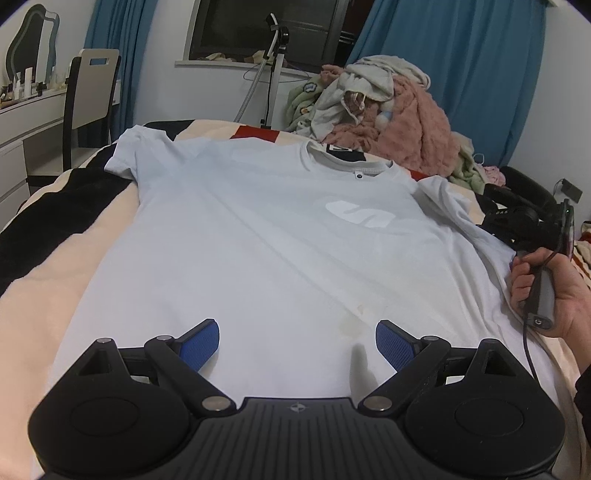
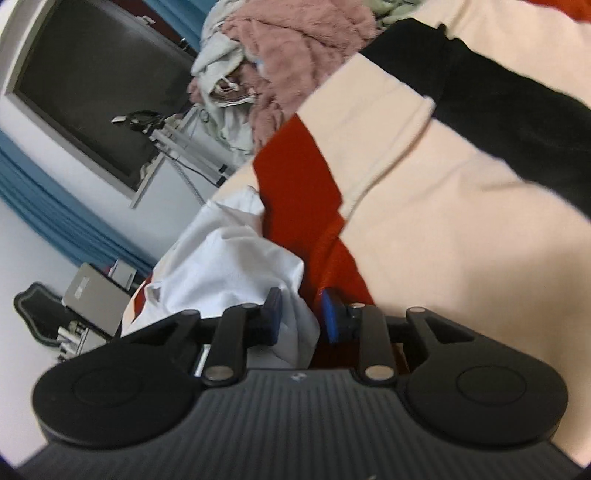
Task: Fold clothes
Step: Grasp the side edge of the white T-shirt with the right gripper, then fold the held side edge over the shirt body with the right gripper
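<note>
Blue curtains [image 1: 480, 74] and a dark window [image 1: 266, 29] back a bed [image 1: 44, 266] under a striped blanket. On it a pale shirt [image 1: 258, 240] lies flat, collar far; a clothes pile [image 1: 388, 118] sits beyond. It looks light, limp and apt to wrinkle, so sleeves or hem seem the best holds. No containers show. Left gripper [image 1: 297, 347] hovers spread over the near hem. Right gripper [image 2: 299, 314], rolled, is narrowed with sleeve cloth between its pads; whether they pinch it I cannot tell.

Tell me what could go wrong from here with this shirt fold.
1. The right gripper has only a bunched bit of the T-shirt sleeve between its jaws, which look partly open; the cloth may slip out when pulled.
2. The left gripper is open above the hem, pinning nothing, so a sideways pull may drag the whole shirt.
3. The blanket underneath is soft and could ruck up.
</note>
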Tool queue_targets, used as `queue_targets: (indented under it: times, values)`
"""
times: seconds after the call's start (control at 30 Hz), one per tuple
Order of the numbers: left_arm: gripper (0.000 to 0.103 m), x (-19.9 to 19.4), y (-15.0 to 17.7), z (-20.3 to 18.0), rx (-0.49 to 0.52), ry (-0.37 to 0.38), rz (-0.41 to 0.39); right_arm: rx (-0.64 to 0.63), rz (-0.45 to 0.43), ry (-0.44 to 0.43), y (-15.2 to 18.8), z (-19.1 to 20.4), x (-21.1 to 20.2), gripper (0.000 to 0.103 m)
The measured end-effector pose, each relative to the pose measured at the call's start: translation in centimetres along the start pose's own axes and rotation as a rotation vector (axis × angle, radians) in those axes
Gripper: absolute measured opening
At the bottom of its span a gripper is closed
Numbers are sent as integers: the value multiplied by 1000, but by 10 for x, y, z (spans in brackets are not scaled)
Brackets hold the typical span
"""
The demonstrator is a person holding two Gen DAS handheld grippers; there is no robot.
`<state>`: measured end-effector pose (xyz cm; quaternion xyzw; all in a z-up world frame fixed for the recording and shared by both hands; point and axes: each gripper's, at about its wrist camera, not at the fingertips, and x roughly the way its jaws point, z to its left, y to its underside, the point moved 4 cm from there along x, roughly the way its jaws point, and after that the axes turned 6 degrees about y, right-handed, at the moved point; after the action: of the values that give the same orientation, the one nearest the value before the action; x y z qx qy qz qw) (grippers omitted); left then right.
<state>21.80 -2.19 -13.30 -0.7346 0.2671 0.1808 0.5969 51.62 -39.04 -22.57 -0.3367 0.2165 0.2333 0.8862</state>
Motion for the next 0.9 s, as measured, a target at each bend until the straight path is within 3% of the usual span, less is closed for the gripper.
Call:
queue_targets:
  times: [0.13,0.17,0.2,0.3,0.43,0.57,0.67,0.77,0.83,0.87,0.9]
  values:
    - [93,1,0,0,4,6,5,1,-2,-36,7,4,3,27]
    - [93,1,0,-1,6,7,4,-18,8,-63,8,8,3,24]
    - [93,1,0,-2,8,7,4,-35,14,-81,9,13,2,6]
    - [93,-1,0,-1,6,0,-2,-135,-26,-37,-1,29,-14,5]
    - [93,1,1,2,7,-30,8,-363,-156,104,-40,44,-52,5]
    - [93,7,2,5,28,-91,26,-634,-278,368,-92,40,-62,5]
    - [93,11,1,6,36,-91,34,-681,-308,503,-124,21,-56,5]
    - [92,12,-2,7,28,-75,28,-647,-326,533,-135,0,-55,7]
    - [92,12,-5,7,22,-63,23,-611,-320,518,-133,-8,-61,12]
    - [92,13,-6,7,20,-58,20,-599,-313,511,-130,-8,-64,35]
    - [92,12,-7,7,21,-53,16,-588,-316,501,-126,-8,-69,65]
